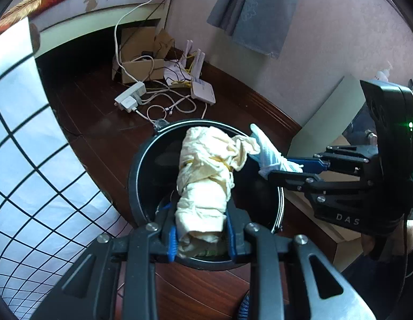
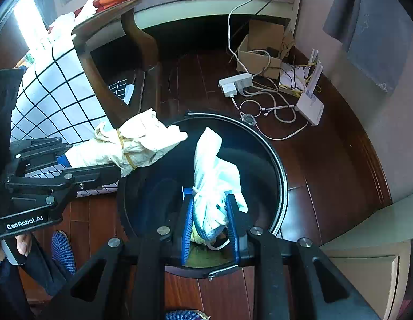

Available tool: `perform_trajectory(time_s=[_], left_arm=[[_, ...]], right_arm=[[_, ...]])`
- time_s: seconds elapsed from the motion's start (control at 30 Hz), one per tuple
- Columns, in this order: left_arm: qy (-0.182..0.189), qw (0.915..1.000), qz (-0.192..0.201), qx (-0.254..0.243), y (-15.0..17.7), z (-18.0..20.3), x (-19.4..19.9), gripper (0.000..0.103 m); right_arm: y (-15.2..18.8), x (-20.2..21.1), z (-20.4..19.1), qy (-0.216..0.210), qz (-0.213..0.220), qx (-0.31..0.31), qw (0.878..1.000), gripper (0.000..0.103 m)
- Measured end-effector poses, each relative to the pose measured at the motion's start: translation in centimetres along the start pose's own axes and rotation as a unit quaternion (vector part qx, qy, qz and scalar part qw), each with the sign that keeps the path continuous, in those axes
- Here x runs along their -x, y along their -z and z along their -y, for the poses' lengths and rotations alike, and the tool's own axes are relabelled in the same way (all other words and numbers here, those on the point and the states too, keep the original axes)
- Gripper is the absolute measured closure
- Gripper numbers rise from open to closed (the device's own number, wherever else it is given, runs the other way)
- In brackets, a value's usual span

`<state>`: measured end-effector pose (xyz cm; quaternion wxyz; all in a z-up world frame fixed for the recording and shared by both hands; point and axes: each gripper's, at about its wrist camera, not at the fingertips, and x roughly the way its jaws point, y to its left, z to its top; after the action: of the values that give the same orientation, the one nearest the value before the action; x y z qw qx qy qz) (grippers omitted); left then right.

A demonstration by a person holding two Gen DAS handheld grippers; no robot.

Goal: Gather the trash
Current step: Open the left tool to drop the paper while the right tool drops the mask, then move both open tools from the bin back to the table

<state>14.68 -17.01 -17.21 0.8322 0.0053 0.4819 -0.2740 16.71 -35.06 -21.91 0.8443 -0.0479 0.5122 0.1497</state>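
Over the black bin (image 1: 142, 170) on the dark wood floor (image 1: 99, 112), the left gripper (image 1: 202, 236) clamps a cream bundle (image 1: 206, 181) while the right gripper (image 2: 210, 229) pinches a white-blue bundle (image 2: 214, 176).

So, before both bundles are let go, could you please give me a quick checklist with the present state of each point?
1. Left hand-held gripper clamped on the cream bundle: ok.
2. Right hand-held gripper clamped on the white bundle: ok.
3. Cream bundle over the black bin mouth: ok in the left view.
4. White bundle over the bin mouth: ok.
5. Bin mouth open, no lid across it: ok.
6. Room left inside the bin: cannot tell, interior dark.
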Motion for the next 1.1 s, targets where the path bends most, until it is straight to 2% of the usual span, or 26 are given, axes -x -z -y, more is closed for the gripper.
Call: perform_trajectory(time_s=[0.13, 0.17, 0.2, 0.23, 0.27, 0.3, 0.37, 0.43, 0.53, 1.1], left_arm=[[0.002, 1.0000, -0.009, 0.002, 0.0, -0.2, -0.7, 0.073], [0.004, 0.9999, -0.013, 0.003, -0.1, -0.3, -1.1, 0.068], [-0.002, 0.9998, -0.020, 0.007, -0.2, -0.5, -1.6, 0.062], [-0.011, 0.9995, -0.027, 0.009, -0.3, -0.6, -2.1, 0.040], [-0.034, 0.9989, -0.030, 0.011, -0.1, -0.6, -2.4, 0.024], [-0.043, 0.9986, -0.029, 0.012, 0.0, -0.7, -2.4, 0.020], [-0.054, 0.9982, -0.020, 0.017, 0.2, -0.9, -1.8, 0.009], [-0.067, 0.9976, -0.009, 0.015, 0.4, -1.1, -1.2, 0.007], [-0.086, 0.9962, 0.005, 0.012, 0.4, -1.1, -0.3, 0.006], [-0.122, 0.9908, 0.058, -0.003, -0.4, -0.8, 4.3, 0.002]], right_arm=[[0.0, -0.3, 0.1, -0.002, -0.006, 0.001, 1.000, 0.077], [0.0, -0.5, 0.1, -0.003, -0.007, 0.001, 1.000, 0.076], [0.0, -0.9, 0.1, 0.009, -0.010, 0.003, 1.000, 0.060], [0.0, -1.6, 0.6, 0.039, -0.020, 0.003, 0.999, 0.042], [0.0, -2.0, 0.9, 0.056, -0.027, -0.001, 0.998, 0.016], [0.2, -2.3, 1.5, 0.066, -0.036, -0.011, 0.997, 0.011], [0.3, -2.4, 2.4, 0.078, -0.051, -0.027, 0.995, 0.009], [0.2, -2.0, 2.9, 0.084, -0.045, -0.038, 0.995, 0.002], [-0.1, -1.3, 3.1, 0.083, -0.029, -0.045, 0.995, 0.000], [-2.3, 1.6, -0.2, 0.074, 0.030, -0.017, 0.997, 0.000]])
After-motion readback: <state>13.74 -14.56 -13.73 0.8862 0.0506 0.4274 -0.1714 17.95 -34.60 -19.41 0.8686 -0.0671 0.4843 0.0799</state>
